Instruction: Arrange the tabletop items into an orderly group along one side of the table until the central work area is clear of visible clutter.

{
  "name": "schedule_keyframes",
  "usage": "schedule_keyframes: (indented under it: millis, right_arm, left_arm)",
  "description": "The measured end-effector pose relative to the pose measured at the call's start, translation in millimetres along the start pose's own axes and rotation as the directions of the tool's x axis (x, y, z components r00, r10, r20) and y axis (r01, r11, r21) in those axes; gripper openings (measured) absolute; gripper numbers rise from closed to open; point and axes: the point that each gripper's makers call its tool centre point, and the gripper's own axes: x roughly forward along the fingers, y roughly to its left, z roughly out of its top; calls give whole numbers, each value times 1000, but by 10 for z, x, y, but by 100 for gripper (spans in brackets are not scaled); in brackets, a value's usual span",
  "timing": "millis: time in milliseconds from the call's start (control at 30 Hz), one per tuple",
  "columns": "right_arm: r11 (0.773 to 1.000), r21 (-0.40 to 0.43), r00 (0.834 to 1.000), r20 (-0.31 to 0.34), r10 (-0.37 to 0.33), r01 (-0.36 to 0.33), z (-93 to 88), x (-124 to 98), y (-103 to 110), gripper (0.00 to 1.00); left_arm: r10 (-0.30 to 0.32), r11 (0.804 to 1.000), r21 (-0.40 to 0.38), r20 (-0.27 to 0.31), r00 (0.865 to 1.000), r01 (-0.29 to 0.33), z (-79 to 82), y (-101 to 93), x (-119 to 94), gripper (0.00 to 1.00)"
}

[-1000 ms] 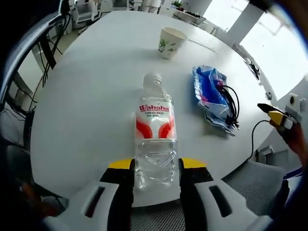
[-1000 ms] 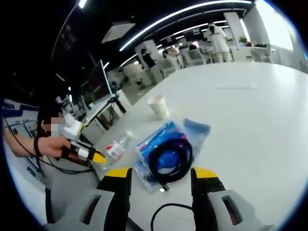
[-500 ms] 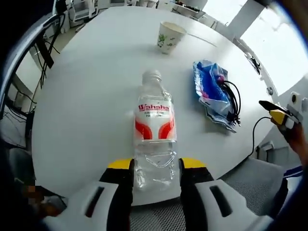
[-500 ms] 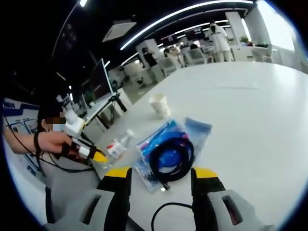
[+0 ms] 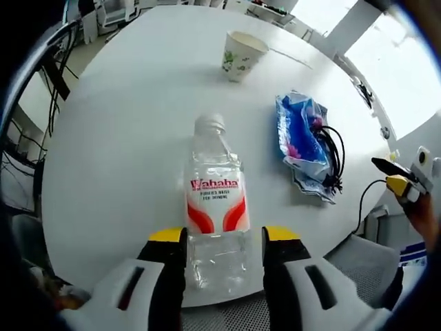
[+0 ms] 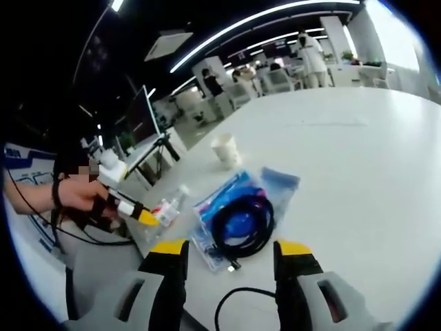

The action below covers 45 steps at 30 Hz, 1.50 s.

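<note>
Lying on its side on the white table (image 5: 124, 138), a clear plastic water bottle (image 5: 214, 207) with a red-and-white label has its base between the jaws of the left tool (image 5: 222, 256), which is clamped on it; the cap end points away toward the middle of the table. I cannot tell whether any water is inside. Beyond the bottle stands a paper cup (image 5: 240, 54) with a green print, upright and open-topped; its inside is hidden. To the right lies a blue plastic bag (image 5: 302, 138) with a coil of black cable (image 5: 333, 155) resting on it, near the table's edge.

From the right gripper view, the same bag (image 6: 238, 214) and cable coil (image 6: 242, 224) sit just ahead of the right tool (image 6: 231, 258), whose jaws stand apart with nothing between them. That view also takes in the cup (image 6: 225, 150), the bottle (image 6: 167, 207), and a person's hand (image 6: 79, 196) gripping the left tool from the left side, with office desks and people far behind the table.
</note>
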Motion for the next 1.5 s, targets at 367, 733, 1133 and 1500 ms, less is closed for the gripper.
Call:
schedule_keyframes:
  millis: [367, 733, 1133, 1500]
  right_arm:
    - [1000, 1, 1000, -8, -9, 9, -32, -61, -30, 50]
    - [1000, 11, 1000, -2, -18, 18, -9, -62, -43, 50]
    - [999, 18, 1000, 1, -31, 31, 7, -83, -106, 50]
    - [1000, 15, 1000, 0, -21, 21, 6, -60, -76, 49]
  left_arm:
    - [10, 1000, -13, -27, 1000, -10, 221, -28, 76, 48]
    - [48, 998, -28, -66, 997, -50, 302, 16, 240, 48]
    - [29, 995, -95, -16, 999, -31, 361, 43, 260, 38]
    - [2, 995, -104, 19, 1000, 0, 331, -29, 200, 37]
